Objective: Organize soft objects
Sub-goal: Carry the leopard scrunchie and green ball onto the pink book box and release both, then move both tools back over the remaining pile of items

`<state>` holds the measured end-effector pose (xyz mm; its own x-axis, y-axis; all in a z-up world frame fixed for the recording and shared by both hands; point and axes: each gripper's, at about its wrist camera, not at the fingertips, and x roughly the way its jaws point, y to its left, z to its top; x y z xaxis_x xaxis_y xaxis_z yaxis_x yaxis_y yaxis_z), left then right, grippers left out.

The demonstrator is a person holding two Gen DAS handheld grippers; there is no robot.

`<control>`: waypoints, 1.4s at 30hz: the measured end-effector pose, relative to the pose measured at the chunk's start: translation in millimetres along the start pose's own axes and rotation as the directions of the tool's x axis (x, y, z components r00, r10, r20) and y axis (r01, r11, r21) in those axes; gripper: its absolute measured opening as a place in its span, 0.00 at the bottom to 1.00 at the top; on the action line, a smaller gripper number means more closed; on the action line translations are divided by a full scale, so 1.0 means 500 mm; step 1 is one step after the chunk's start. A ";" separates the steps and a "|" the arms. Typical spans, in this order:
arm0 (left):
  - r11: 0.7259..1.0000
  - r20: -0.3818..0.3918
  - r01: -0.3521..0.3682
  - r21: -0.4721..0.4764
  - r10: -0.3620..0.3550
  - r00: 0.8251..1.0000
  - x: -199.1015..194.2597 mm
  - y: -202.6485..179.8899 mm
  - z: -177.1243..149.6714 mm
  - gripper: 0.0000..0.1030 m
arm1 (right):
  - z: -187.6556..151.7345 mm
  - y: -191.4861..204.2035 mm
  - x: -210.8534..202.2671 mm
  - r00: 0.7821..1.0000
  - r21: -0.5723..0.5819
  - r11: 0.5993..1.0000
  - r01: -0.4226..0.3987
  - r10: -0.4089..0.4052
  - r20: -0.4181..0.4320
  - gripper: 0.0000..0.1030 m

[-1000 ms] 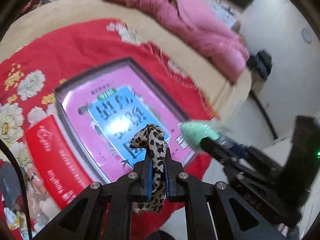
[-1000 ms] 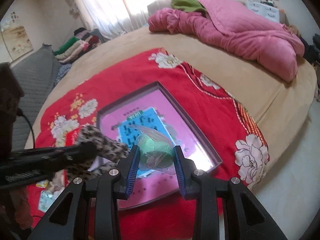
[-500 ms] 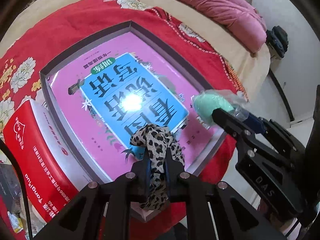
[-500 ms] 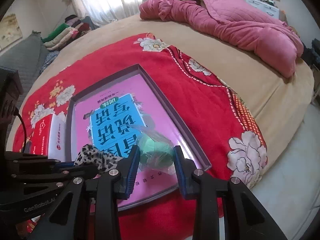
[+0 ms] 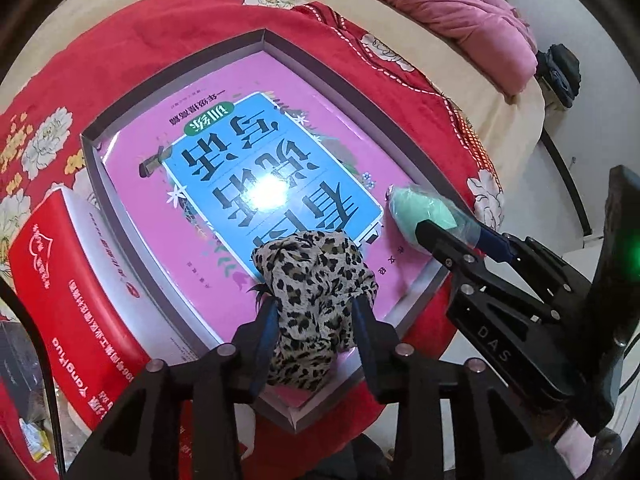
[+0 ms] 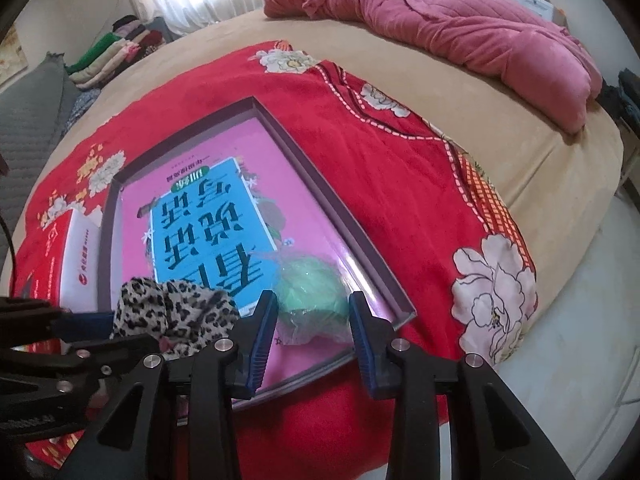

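A shallow grey box [image 5: 176,60] with a pink and blue printed bottom lies on the red flowered blanket; it also shows in the right wrist view [image 6: 344,224]. My left gripper [image 5: 316,308] is open around a leopard-print cloth [image 5: 316,276], which rests on the box's near part and also shows in the right wrist view [image 6: 176,312]. My right gripper [image 6: 312,312] stands around a green soft ball in clear wrap [image 6: 312,292] at the box's near right corner. The jaws look slightly parted from it. The ball also shows in the left wrist view [image 5: 424,216].
A red and white carton [image 5: 76,280] lies left of the box. A pink quilt [image 6: 460,28] is heaped at the bed's far side. Folded clothes [image 6: 116,48] are stacked far left. The bed edge and floor [image 6: 580,320] are on the right.
Both grippers came down over the box. The left jaws have opened and the leopard cloth now rests in the box. The right jaws have widened a little around the green ball.
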<state>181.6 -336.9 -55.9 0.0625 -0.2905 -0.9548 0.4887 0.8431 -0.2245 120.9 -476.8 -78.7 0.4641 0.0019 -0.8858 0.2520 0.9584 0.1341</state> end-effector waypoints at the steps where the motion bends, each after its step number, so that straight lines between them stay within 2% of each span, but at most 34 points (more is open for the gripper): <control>1: 1.000 0.002 0.004 0.000 -0.004 1.000 -0.004 0.000 -0.001 0.39 | -0.003 0.000 -0.001 1.000 -0.003 1.000 0.001 -0.001 0.002 0.38; 6: 1.000 0.020 0.012 0.004 -0.012 1.000 -0.026 -0.004 -0.008 0.41 | -0.006 -0.007 -0.007 1.000 0.012 1.000 0.021 -0.021 0.002 0.40; 8: 1.000 0.032 0.011 0.009 -0.011 0.999 -0.038 -0.006 -0.012 0.44 | -0.006 -0.009 -0.009 1.000 0.018 1.000 0.022 -0.022 0.002 0.46; 11: 1.000 0.052 0.016 0.007 -0.016 0.999 -0.059 -0.005 -0.020 0.49 | -0.004 -0.005 -0.014 1.000 0.008 1.000 0.027 -0.027 0.002 0.51; 17: 1.000 0.083 0.011 -0.003 -0.011 0.997 -0.090 0.001 -0.038 0.50 | -0.006 0.008 -0.026 0.999 0.001 0.999 0.032 -0.032 0.000 0.58; 22: 1.000 0.117 0.004 -0.008 -0.003 0.993 -0.116 0.011 -0.054 0.50 | -0.011 0.021 -0.043 0.999 -0.008 0.999 0.034 -0.034 0.003 0.58; 26: 1.000 0.143 -0.009 -0.012 0.011 0.990 -0.137 0.018 -0.068 0.56 | -0.016 0.029 -0.071 0.999 -0.005 1.000 0.028 -0.028 0.021 0.59; 29: 1.000 0.164 -0.012 -0.013 0.014 0.986 -0.153 0.022 -0.079 0.57 | -0.016 0.036 -0.095 0.998 -0.008 0.999 0.041 -0.040 0.042 0.70; 35: 0.999 0.204 -0.031 -0.014 0.033 0.979 -0.183 0.027 -0.105 0.63 | -0.017 0.051 -0.149 0.996 0.000 0.999 0.043 -0.043 0.084 0.71; 42: 0.998 0.232 -0.056 -0.025 0.060 0.971 -0.211 0.044 -0.141 0.65 | -0.019 0.084 -0.211 0.989 -0.027 0.998 0.061 -0.056 0.137 0.72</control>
<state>124.6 -255.8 26.1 0.2920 -0.3364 -0.8953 0.4622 0.8692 -0.1758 74.2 -434.1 16.3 0.5613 -0.0914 -0.8226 0.2566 0.9641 0.0680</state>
